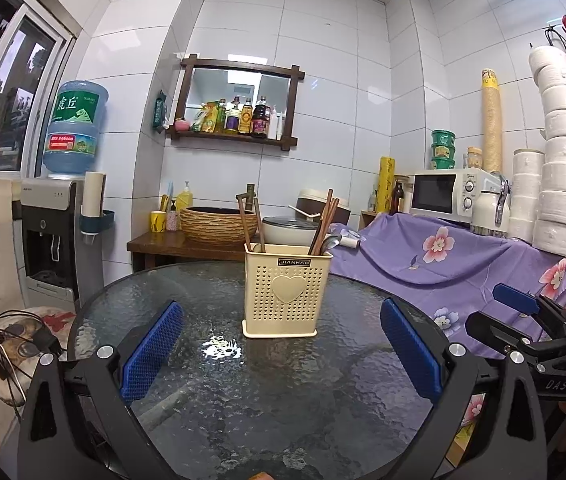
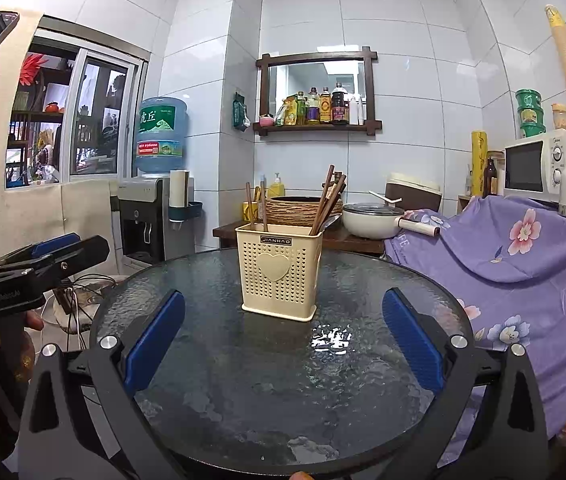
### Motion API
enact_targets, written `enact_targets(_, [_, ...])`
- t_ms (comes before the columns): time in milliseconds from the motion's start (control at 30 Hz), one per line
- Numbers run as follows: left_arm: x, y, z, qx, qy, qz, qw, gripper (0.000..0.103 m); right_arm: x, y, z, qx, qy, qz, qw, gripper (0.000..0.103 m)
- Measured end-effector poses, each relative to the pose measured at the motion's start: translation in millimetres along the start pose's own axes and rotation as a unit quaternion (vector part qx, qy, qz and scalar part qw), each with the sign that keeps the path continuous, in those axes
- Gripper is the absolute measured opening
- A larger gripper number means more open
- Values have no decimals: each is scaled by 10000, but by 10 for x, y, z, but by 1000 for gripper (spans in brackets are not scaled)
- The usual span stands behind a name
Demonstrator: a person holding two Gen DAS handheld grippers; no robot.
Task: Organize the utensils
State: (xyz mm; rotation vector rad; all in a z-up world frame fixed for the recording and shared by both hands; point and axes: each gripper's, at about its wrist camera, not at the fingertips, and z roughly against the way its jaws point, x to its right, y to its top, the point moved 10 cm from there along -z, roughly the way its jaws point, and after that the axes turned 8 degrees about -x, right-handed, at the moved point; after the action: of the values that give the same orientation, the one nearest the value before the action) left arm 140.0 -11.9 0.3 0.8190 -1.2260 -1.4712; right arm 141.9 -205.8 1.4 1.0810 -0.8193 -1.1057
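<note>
Left gripper [image 1: 281,354] wide, empty; right gripper [image 2: 283,346] wide, empty, both low over near desk [image 2: 219,400]. Utensil holder [image 2: 279,272] upright mid-desk, chopsticks [image 2: 325,204] and spoon already inside. No loose utensils visible; sorting looks finished. Next: check, pull back.

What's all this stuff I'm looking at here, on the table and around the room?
utensil holder: one, cream, perforated with a heart, standing upright on the table
chopsticks: several, brown, upright in the holder; two more stand at its other side
spoon: one, metal, in the holder beside the chopsticks
table: one, round, dark textured glass
cloth: one, purple with flowers, draped at the right
microwave: one, white, behind the cloth
water dispenser: one, grey, blue bottle on top, at the left
wall shelf: one, dark wood, holding bottles
left gripper: black, blue pads, open, empty
right gripper: same, open, empty
</note>
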Motion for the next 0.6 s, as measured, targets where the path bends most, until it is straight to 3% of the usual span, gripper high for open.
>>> enact_targets(600, [-62, 3, -55, -128, 217, 139, 9996, 97, -31, -23, -24, -80, 23, -50, 10000, 97])
